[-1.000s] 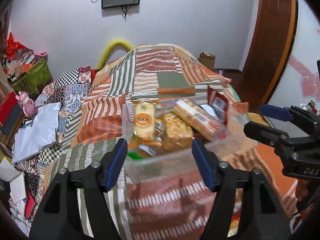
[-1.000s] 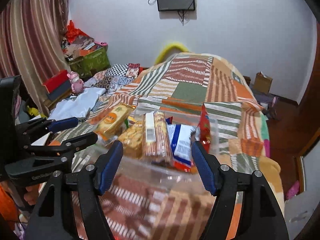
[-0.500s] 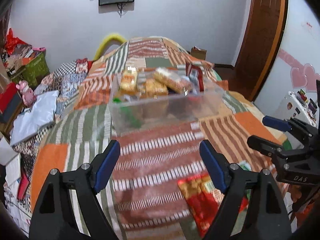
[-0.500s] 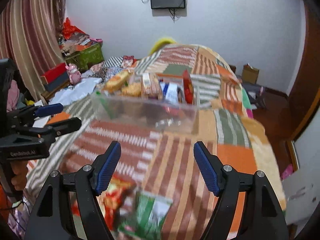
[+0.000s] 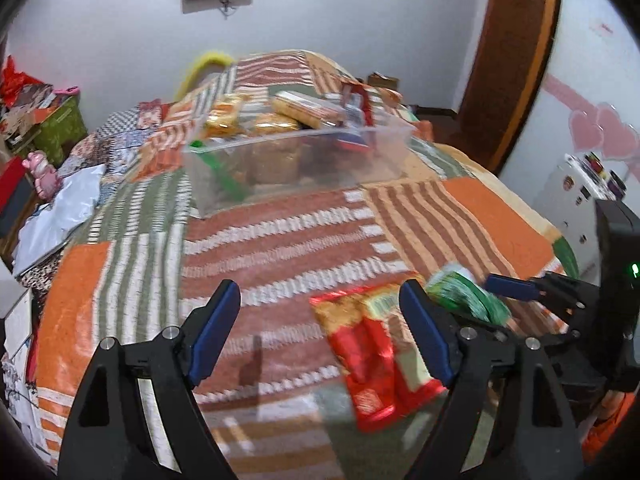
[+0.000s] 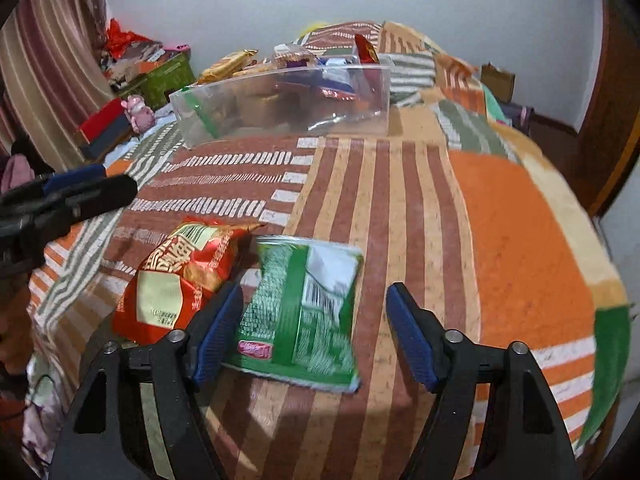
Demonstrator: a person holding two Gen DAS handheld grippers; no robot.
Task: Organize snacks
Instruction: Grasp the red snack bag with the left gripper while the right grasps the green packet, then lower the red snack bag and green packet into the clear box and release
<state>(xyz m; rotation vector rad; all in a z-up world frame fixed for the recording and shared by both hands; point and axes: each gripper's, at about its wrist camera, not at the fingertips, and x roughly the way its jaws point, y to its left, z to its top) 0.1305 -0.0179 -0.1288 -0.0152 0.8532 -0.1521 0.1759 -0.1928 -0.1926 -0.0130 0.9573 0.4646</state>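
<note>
A clear plastic bin (image 5: 304, 160) (image 6: 288, 100) with several snack packs stands on the striped blanket, far from both grippers. A red snack bag (image 5: 372, 356) (image 6: 180, 280) and a green snack bag (image 5: 464, 296) (image 6: 304, 312) lie side by side on the near blanket. My left gripper (image 5: 320, 336) is open and empty, with the red bag by its right finger. My right gripper (image 6: 314, 332) is open, its fingers on either side of the green bag and just above it. The right gripper also shows at the right edge of the left wrist view (image 5: 520, 286).
The bed's blanket (image 6: 500, 220) drops off at the right edge. A green crate (image 6: 168, 74), a red box (image 6: 104, 124) and a pink toy (image 6: 138, 108) sit beside the bed on the left. A brown door (image 5: 512, 52) is at the far right.
Both grippers have pulled back from the bin toward the near end of the bed. The red and green bags have come into view, and the right gripper now straddles the green one.
</note>
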